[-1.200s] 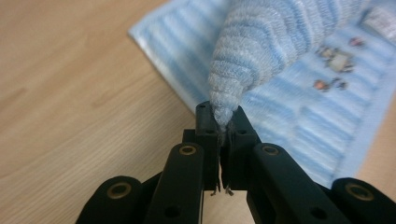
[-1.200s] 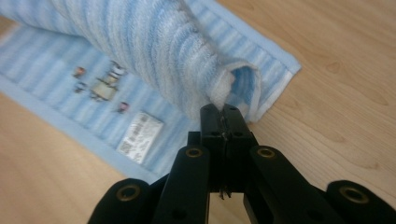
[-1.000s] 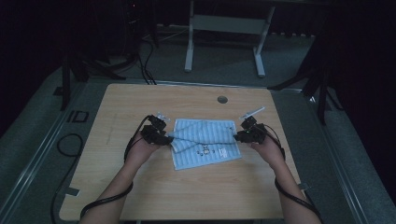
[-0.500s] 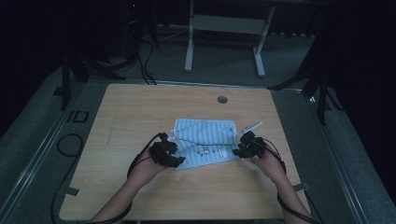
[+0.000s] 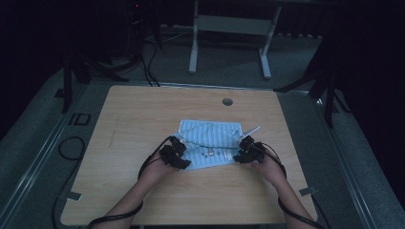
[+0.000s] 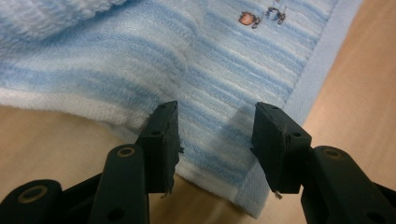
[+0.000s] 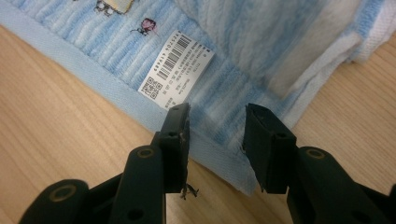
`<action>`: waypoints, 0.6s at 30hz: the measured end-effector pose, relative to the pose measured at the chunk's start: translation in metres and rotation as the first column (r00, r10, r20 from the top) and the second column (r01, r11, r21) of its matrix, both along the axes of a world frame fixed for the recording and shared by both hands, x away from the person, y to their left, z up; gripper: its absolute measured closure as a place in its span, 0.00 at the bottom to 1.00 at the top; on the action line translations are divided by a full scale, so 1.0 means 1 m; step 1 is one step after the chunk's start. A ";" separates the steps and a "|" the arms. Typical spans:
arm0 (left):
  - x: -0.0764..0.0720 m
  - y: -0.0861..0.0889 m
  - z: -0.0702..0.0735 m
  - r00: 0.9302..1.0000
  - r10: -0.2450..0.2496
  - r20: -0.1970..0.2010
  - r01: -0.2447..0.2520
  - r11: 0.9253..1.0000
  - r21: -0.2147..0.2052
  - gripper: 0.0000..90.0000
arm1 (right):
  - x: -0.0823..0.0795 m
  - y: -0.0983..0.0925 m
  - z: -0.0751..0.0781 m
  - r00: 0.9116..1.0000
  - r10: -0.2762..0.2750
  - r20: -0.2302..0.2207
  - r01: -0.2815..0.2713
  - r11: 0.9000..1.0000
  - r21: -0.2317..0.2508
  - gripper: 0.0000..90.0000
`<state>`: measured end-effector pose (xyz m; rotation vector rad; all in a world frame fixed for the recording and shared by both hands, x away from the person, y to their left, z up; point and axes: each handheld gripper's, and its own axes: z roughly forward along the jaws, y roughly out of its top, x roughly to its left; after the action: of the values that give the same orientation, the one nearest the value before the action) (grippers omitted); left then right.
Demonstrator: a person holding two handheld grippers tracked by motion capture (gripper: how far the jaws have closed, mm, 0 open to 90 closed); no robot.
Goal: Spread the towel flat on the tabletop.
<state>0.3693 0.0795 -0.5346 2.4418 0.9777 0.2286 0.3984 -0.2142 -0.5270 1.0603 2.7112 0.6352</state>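
- We see a wooden table (image 5: 143, 191) with a round grommet (image 5: 227, 101) near its far edge, at about 12 o'clock from the centre.
- On it lies a blue-and-white striped towel (image 5: 210, 140), flat at the middle of the table, its far part folded over itself; small embroidered figures (image 6: 261, 16) sit near its near edge.
- Our left gripper (image 5: 175, 155) is at the towel's near left corner, roughly 8 o'clock from the towel's centre. In the left gripper view (image 6: 215, 135) the jaws stand about half apart, straddling that corner from above; nothing is pinched between the pads.
- Our right gripper (image 5: 246, 151) is at the near right corner, roughly 4 o'clock. In the right gripper view (image 7: 215, 140) its jaws, which have just been opening, stand partly apart over the towel's hem, gripping nothing.
- A white barcode label (image 7: 176, 70) lies on the towel at 11 o'clock from the right gripper's pads.
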 end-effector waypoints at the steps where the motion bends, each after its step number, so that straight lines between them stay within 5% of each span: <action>1: 0.003 -0.001 0.000 1.000 0.000 0.002 0.000 1.000 0.010 0.56 | 0.001 0.000 0.000 1.000 0.000 0.000 0.000 1.000 0.003 0.67; 10: 0.029 -0.006 0.000 1.000 0.022 0.011 -0.022 1.000 0.005 0.54 | 0.020 -0.006 -0.001 0.999 -0.050 -0.005 0.050 0.999 0.018 0.66; 13: 0.042 -0.009 0.002 1.000 0.019 -0.019 -0.018 1.000 0.019 0.51 | 0.028 -0.007 0.002 0.996 -0.086 -0.021 0.087 0.996 0.029 0.64; 15: 0.037 -0.012 0.008 1.000 -0.017 -0.015 0.017 1.000 0.014 0.50 | 0.025 -0.008 0.008 0.997 -0.078 -0.020 0.080 0.994 0.071 0.64; 18: 0.022 -0.017 0.017 0.997 -0.070 0.014 0.070 0.997 -0.013 0.49 | 0.019 -0.010 0.018 0.998 -0.062 0.022 0.060 0.996 0.072 0.64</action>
<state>0.3911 0.0629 -0.5180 2.4537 0.8828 0.2137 0.4177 -0.2241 -0.5088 1.1398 2.6425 0.7351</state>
